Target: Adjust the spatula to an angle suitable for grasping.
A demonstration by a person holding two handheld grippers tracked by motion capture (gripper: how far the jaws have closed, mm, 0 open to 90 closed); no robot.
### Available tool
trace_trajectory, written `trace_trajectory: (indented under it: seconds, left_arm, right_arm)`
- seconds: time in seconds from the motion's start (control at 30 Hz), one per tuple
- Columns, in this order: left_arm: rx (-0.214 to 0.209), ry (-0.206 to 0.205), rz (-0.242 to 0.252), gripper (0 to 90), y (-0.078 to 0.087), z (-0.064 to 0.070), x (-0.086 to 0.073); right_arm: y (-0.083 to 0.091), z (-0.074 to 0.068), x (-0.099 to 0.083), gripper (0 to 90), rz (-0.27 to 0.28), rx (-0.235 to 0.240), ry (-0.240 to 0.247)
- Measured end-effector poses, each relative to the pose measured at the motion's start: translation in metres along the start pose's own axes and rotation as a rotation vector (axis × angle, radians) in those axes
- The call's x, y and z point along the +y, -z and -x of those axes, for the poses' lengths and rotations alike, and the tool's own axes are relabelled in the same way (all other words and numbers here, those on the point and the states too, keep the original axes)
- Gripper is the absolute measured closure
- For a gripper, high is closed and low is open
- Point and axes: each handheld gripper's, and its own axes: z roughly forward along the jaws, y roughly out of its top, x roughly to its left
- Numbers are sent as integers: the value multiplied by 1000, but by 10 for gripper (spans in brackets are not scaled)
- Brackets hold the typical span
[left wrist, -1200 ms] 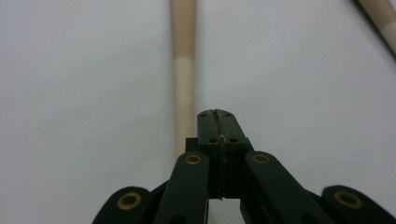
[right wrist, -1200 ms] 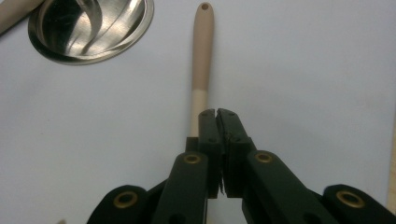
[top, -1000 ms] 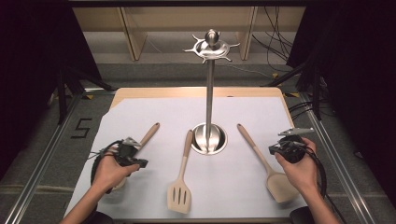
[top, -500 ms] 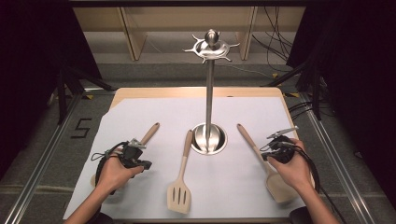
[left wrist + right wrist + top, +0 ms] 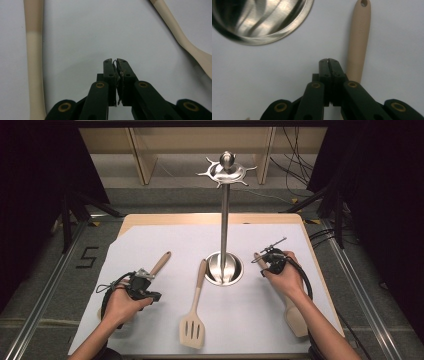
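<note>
On the surface [image 5: 150, 245], covered with white paper, stands a shiny metal stand [image 5: 224, 220] with a tall pole and a round base. Three wooden tools lie around it. The slotted spatula [image 5: 194, 320] lies in the middle, just left of the round base. Another wooden tool [image 5: 159, 265] lies at the left, and its handle pokes out from beside the left claw [image 5: 145, 276]. The left claw is shut tight and holds nothing. It points down at bare white paper, between two wooden handles that it does not touch, as the left gripper view shows. The right claw [image 5: 261, 261] is shut tight too, and it holds nothing. In the right gripper view it sits just beside the handle of the third wooden tool [image 5: 359, 37], which has a small hole at its end, but I cannot tell if they touch. The round shiny base is near, up at the left in that view.
</note>
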Motion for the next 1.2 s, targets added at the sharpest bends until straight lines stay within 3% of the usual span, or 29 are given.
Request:
trace_trajectory:
  seconds: [0.1, 0.2, 0.27, 0.3, 0.37, 0.4, 0.47, 0.6, 0.67, 0.7, 0.77, 0.83, 0.87, 0.93, 1.0, 1.07, 1.2]
  left_arm:
    - [-2, -4, 0, 850, 1, -1, -1]
    - [1, -1, 10, 849, 0, -1, -2]
    - [5, 1, 9, 848, 0, -1, -2]
    - [5, 1, 9, 847, 0, -1, -2]
    - [3, 5, 17, 846, 0, -1, -3]
    - [7, 7, 18, 846, 0, -1, -3]
    - [11, 9, 24, 844, 0, 0, -3]
    - [9, 11, 33, 823, 0, -1, -2]
    - [2, -1, 32, 796, 2, -3, -2]
    - [9, 21, 58, 788, 1, -2, -3]
    - [7, 24, 72, 768, 3, -4, -2]
    - [1, 42, 98, 713, 4, -5, -1]
    - [0, 50, 109, 713, 5, -6, 0]
    - [17, 68, 143, 674, 5, -7, 1]
    - [25, 69, 157, 656, 5, -9, 2]
    - [35, 56, 175, 592, 3, -13, 4]
    - [44, 44, 204, 503, 4, -16, 4]
  right_arm:
    - [-11, 5, 7, 900, -21, -49, -9]
    - [-12, 7, 8, 900, -17, -62, -38]
    - [-12, 13, 6, 900, -20, -146, -39]
    - [-12, 13, 6, 900, -20, -146, -39]
    - [-11, 22, 3, 900, -5, -147, -86]
    - [-9, 25, 3, 900, -7, -166, -118]
    - [-6, 33, 0, 900, -18, -208, -138]
    - [7, 42, -5, 819, 12, -134, -223]
    - [23, 45, -7, 739, 25, -109, -262]
    - [29, 48, -8, 708, 17, -113, -261]
    - [39, 50, -10, 656, -50, -97, -321]
    - [45, 53, -16, 613, -101, -82, -345]
    - [45, 53, -16, 613, -101, -82, -345]
    - [48, 54, -20, 588, -184, -44, -355]
    - [49, 53, -21, 576, -186, -46, -375]
    - [50, 54, -23, 537, -243, -39, -338]
    - [49, 53, -24, 535, -248, -42, -382]
